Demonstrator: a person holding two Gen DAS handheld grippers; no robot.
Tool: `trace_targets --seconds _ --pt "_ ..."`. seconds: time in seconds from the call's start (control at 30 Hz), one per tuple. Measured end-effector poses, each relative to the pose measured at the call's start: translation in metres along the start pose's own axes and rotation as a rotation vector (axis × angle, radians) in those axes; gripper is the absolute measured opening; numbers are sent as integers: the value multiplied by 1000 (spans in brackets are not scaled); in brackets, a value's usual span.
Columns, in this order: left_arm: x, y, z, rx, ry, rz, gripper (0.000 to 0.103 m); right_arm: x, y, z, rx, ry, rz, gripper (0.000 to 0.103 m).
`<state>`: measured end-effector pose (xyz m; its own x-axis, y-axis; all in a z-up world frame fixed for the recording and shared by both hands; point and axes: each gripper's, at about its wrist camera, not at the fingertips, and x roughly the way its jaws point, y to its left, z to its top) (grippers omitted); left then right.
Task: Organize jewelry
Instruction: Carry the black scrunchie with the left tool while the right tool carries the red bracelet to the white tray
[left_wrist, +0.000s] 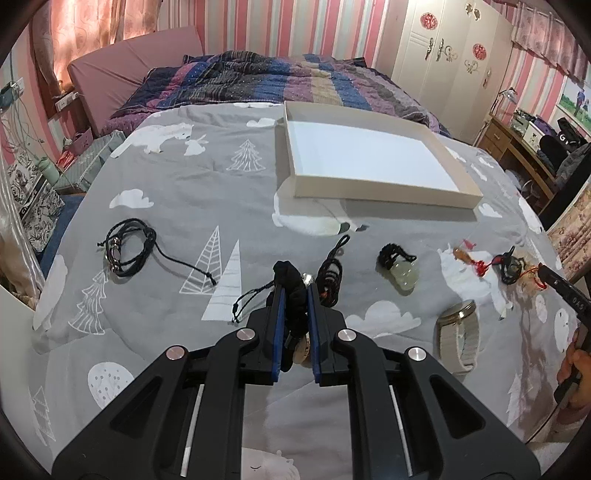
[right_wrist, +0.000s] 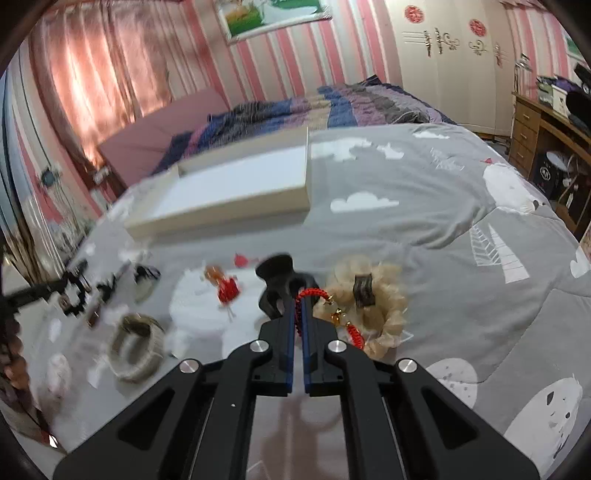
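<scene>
My left gripper (left_wrist: 295, 291) is shut on a black cord bracelet (left_wrist: 293, 295) just above the grey bed sheet. Other pieces lie around it: a black cord necklace (left_wrist: 125, 247) at left, a black beaded cord (left_wrist: 330, 273), a pale jade pendant (left_wrist: 404, 275), a red-tasselled charm (left_wrist: 471, 258) and a beige watch (left_wrist: 458, 332). An open white box (left_wrist: 373, 162) lies beyond. My right gripper (right_wrist: 299, 299) is shut on a red cord bracelet (right_wrist: 314, 295) with pale beads, beside a cream bead bracelet (right_wrist: 384, 306). The box (right_wrist: 236, 192) is ahead of it on the left.
A striped quilt (left_wrist: 266, 81) lies bunched at the bed's far end. A wardrobe (left_wrist: 443, 55) and a wooden desk (left_wrist: 517, 136) stand at the right. A black clip-like piece (right_wrist: 277, 273) sits just ahead of the right fingers. The watch (right_wrist: 138, 343) and red charm (right_wrist: 225, 286) lie left.
</scene>
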<state>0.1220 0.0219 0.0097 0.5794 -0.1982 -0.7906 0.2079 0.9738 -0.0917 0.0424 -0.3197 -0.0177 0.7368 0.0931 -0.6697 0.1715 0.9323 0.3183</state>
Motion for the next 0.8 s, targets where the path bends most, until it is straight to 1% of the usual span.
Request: trace_targets --seconds 0.07,0.2,0.43,0.6,0.8 --pt "-2 0 4 -1 -1 -1 10 -7 0 7 16 -21 14 3" --pt "-9 -3 12 2 -11 -21 10 -18 7 21 -1 -61 13 3" --pt "-19 -13 39 34 -39 -52 10 -20 30 53 -54 -78 34 3" --pt "-8 -23 65 47 -38 -73 10 -3 53 85 -100 -66 58 3" --pt "25 -36 102 44 -11 -92 10 30 85 128 -159 -58 65 3"
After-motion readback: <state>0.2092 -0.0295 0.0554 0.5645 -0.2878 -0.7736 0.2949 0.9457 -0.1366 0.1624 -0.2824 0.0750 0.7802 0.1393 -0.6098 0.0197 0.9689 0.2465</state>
